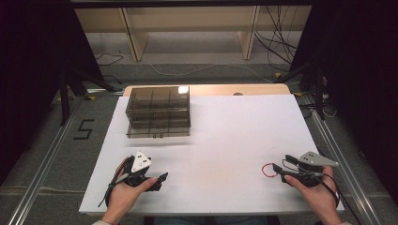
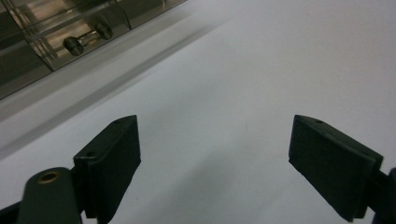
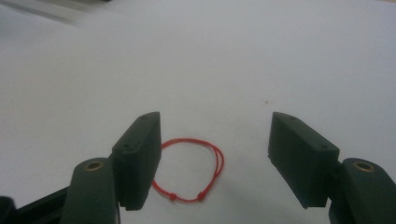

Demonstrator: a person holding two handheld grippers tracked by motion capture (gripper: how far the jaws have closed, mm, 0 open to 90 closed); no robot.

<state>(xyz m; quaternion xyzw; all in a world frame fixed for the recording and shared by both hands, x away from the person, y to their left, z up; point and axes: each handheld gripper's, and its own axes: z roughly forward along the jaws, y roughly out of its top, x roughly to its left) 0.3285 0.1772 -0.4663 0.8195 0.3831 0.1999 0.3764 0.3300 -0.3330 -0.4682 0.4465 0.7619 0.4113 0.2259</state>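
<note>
On the far left of the high view, a black "5" mark sits on the grey floor beside the white rectangular tabletop. Toward the table's far left part stands a smoky, translucent plastic drawer box with divided compartments showing through its top; its front faces the person. From the left gripper view, the box fills the upper left corner, and two small dark round knobs show on its drawer front.

Near the front left edge, the person's left hand holds the left gripper, which carries a grey three-cornered plate on top. Its two black jaws are spread wide, with bare white table between them in the left gripper view, and they touch nothing.

Farther right, near the front right part of the table, a thin red cord bracelet lies flat in a loop. The right gripper, held by the right hand, points at it from just beside. From the right gripper view, the jaws stand apart, and the bracelet, with two small knots on its near side, lies on the table between them, closer to the left jaw, part of it hidden behind that jaw. Whether it touches the jaw cannot be told.
</note>
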